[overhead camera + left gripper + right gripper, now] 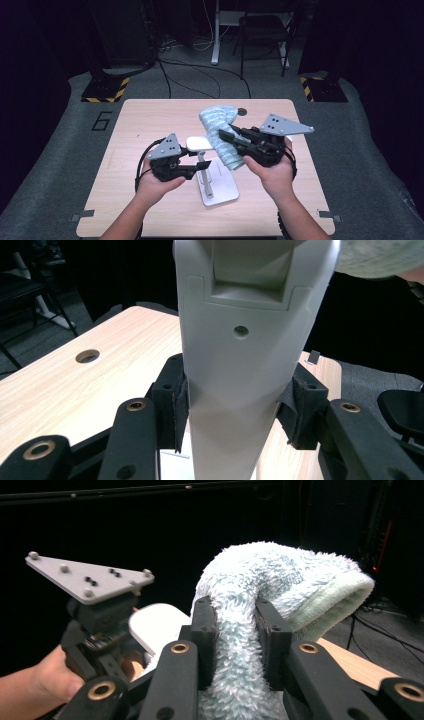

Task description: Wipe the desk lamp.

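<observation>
My left tongs (235,410) clamp white stand (212,182) post, steadying it near worktop (150,115) front edge. My right tongs (235,630) pinch fluffy blue cloth (222,135), lifted beside stand top, likely for wiping.

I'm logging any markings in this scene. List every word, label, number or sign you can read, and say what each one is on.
"6": a large dark numeral on the grey floor mat, left of the table.
Yellow-and-black hazard stripes, no wording: on the two dark floor bases behind the table.
Nothing readable on the white stand, the towel, or the left gripper and right gripper.
</observation>
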Available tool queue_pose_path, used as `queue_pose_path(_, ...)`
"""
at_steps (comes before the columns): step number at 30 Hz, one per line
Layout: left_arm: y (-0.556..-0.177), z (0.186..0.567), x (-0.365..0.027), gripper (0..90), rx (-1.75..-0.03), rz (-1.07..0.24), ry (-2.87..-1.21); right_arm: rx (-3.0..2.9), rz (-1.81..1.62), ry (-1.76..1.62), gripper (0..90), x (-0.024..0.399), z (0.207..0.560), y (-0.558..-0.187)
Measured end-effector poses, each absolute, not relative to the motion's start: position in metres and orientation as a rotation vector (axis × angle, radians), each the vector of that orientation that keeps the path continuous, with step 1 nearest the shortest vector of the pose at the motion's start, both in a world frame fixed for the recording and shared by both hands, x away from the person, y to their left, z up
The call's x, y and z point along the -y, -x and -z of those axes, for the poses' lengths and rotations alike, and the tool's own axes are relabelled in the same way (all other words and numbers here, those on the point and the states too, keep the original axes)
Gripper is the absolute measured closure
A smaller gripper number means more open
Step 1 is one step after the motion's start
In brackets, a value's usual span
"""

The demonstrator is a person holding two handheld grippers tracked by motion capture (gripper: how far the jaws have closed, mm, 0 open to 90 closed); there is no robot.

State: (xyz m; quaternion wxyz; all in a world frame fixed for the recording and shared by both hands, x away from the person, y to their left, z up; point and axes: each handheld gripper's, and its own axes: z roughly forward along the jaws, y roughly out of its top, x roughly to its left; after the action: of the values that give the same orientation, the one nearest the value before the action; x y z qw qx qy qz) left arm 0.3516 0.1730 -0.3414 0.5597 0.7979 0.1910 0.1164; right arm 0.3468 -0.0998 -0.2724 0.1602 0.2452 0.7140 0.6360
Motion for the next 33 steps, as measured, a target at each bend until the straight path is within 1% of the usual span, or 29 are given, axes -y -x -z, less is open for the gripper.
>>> queue_pose_path(20, -0.353, 0.342, -0.176, 52.3, -0.452, -0.275, -1.878, -1.903, -1.745, -0.968, 74.0, 0.194, 0.297, -0.355)
queue_pose_path(33, -0.353, 0.342, -0.177, 52.4, -0.448, -0.281, -1.884, -1.836, -1.716, -1.083, 74.1, 0.229, 0.305, -0.356)
